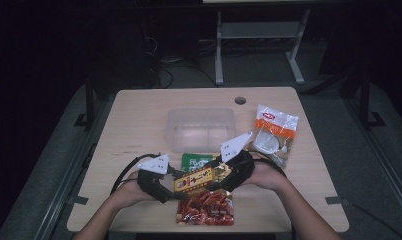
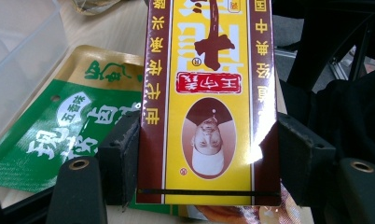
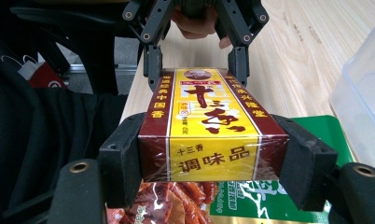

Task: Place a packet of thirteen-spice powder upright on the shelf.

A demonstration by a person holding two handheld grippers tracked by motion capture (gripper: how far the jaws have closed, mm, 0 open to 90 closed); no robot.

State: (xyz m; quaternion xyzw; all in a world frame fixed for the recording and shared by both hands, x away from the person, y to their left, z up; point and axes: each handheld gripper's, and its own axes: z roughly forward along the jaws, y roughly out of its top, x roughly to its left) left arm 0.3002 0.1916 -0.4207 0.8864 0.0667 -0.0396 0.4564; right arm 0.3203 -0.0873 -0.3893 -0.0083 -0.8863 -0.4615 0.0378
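The yellow-and-maroon seasoning box (image 1: 199, 179) hangs above the counter (image 1: 139, 115), held at both ends. The left gripper (image 1: 165, 186) clamps one end, its pads pressed against the box's long sides. The right gripper (image 1: 228, 172) grips the opposite end the same way, its jaws set against the maroon edges. Below the box, under the right gripper, lies a clear packet of red snacks (image 1: 205, 207). A green pouch (image 1: 196, 161) lies just beyond the box, between both grippers, and a clear plastic tub (image 1: 201, 129) stands farther out past it.
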